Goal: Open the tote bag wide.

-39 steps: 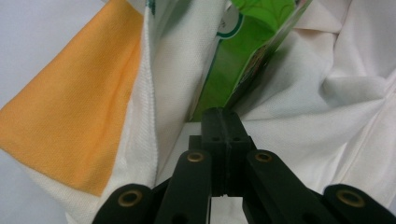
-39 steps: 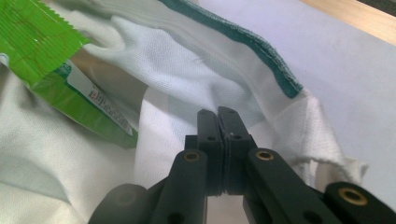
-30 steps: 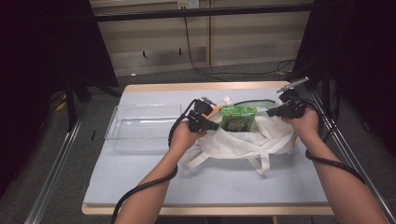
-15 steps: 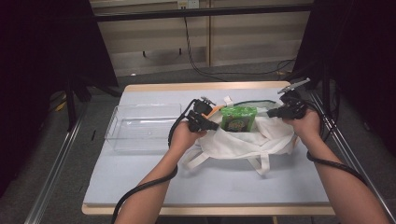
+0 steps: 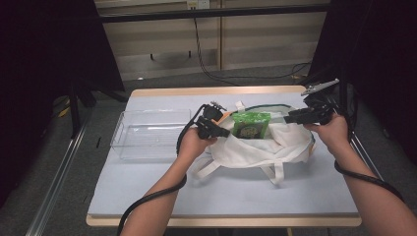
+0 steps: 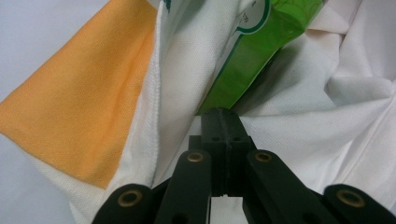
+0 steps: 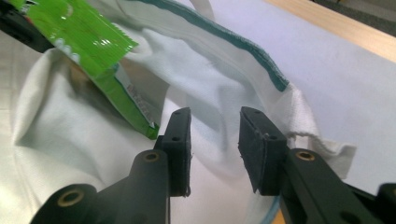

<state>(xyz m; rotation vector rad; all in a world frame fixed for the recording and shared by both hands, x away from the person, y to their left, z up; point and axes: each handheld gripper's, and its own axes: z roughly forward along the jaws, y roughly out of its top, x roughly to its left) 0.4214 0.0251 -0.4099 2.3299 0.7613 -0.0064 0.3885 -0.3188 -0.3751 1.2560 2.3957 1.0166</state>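
Note:
A white cloth tote bag (image 5: 255,147) lies on the table with its mouth facing away. A green snack packet (image 5: 251,124) sticks out of that mouth. My left gripper (image 5: 223,132) is shut on the bag's left rim; in the left gripper view its jaws (image 6: 224,119) press together at a fold of white cloth, beside an orange panel (image 6: 88,102) and under the packet (image 6: 247,60). My right gripper (image 5: 287,118) is at the bag's right rim. Its jaws (image 7: 215,126) have just been opening and hold nothing; the packet (image 7: 88,32) lies just left of them.
A clear plastic bin (image 5: 152,132) stands left of the bag. The bag's handles (image 5: 275,172) trail toward the front edge. The bag's teal-trimmed rim (image 7: 243,46) runs behind the right jaws. The table's pale top (image 5: 147,187) ends in wooden edges.
The right gripper has let go of the green packet, opened, and pulled back up and to the right. The packet stays in the bag's mouth. The left gripper has not moved.

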